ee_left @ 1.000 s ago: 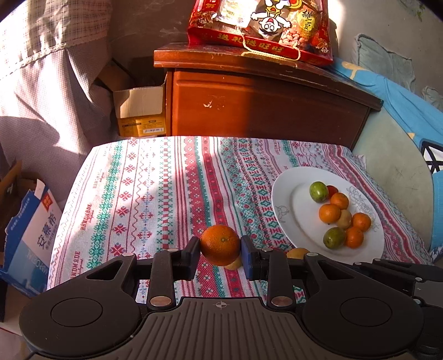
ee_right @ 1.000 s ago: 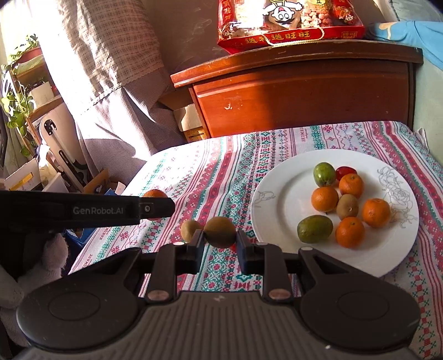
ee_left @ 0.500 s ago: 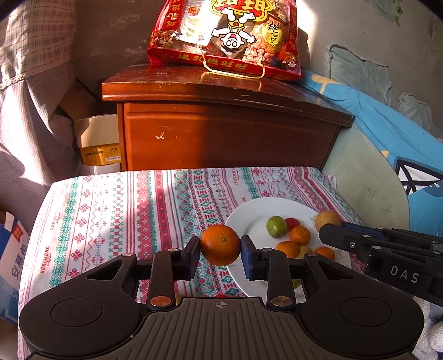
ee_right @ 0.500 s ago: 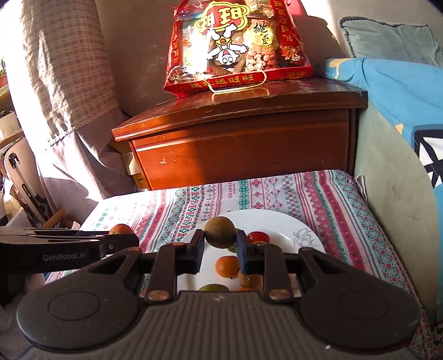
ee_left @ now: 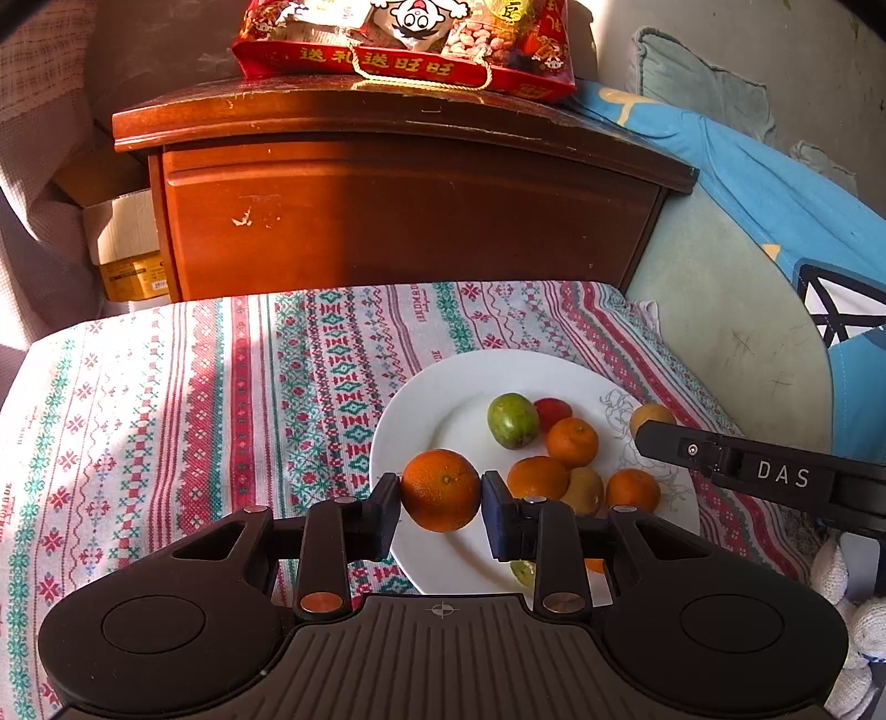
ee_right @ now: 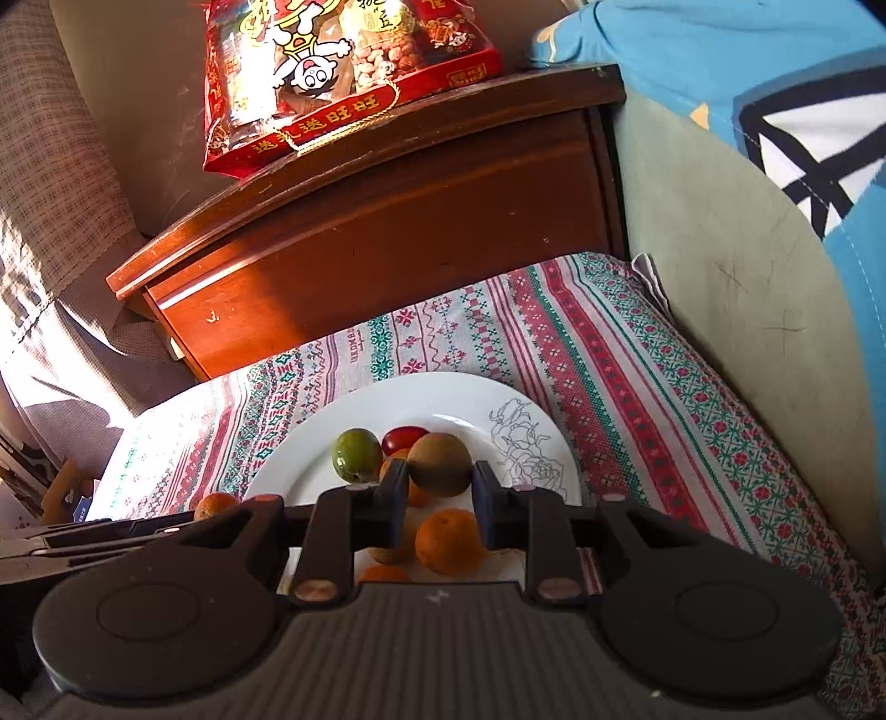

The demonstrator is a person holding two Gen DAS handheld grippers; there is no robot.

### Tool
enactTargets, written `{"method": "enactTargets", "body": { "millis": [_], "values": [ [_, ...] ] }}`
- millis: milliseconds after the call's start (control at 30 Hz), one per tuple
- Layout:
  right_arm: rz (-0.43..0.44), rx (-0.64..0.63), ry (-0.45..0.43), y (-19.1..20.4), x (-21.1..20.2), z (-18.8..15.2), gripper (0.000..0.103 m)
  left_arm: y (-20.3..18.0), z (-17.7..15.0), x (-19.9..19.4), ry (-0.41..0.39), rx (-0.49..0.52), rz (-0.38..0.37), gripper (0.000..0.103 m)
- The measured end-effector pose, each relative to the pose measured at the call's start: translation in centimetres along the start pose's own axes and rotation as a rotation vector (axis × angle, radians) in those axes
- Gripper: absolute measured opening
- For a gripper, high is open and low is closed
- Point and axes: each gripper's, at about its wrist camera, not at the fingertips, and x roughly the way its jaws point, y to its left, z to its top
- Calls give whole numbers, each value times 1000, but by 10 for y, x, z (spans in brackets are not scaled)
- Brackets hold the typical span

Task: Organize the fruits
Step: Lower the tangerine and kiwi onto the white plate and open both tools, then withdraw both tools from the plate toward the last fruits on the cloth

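Observation:
My left gripper (ee_left: 441,492) is shut on an orange (ee_left: 441,489) and holds it over the near left rim of the white plate (ee_left: 443,387). My right gripper (ee_right: 440,487) is shut on a brown kiwi (ee_right: 440,462) and holds it above the plate (ee_right: 421,399), over the fruit. On the plate lie a green fruit (ee_left: 512,420), a red one (ee_left: 554,411), several small oranges (ee_left: 572,441) and a kiwi (ee_left: 582,490). The right gripper's arm (ee_left: 775,476) shows at the right of the left wrist view, with its kiwi (ee_left: 650,415) at the tip.
The plate sits on a striped patterned cloth (ee_left: 194,415). Behind it stands a wooden cabinet (ee_left: 387,210) with a red snack bag (ee_left: 404,39) on top. A green cushion and blue fabric (ee_left: 747,183) lie to the right. A cardboard box (ee_left: 127,249) stands at the left.
Both grippers have moved right and forward with their fruit, from beside the plate to over it. The right gripper has come lower and closer to the fruit on the plate.

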Motion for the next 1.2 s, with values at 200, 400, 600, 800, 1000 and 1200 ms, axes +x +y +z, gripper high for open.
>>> {"method": "enactTargets", "body": {
  "millis": [200, 400, 600, 800, 1000, 1200],
  "values": [
    [-2, 10, 3, 2, 2, -2, 28, -4, -2, 8, 7, 1, -13, 29],
    [13, 20, -15, 4, -4, 3, 28, -6, 1, 1, -15, -24, -28, 44],
    [50, 9, -29, 16, -16, 4, 28, -1, 15, -22, -59, -50, -38, 48],
    [89, -24, -36, 35, -30, -2, 28, 14, 18, -50, -90, -63, -8, 51],
    [137, -38, -35, 54, -36, -13, 28, 32, 13, -73, -100, -85, 46, 51],
    [193, -81, 3, 77, -35, -32, 28, 51, 5, -95, -105, -132, 95, 51]
  ]
}}
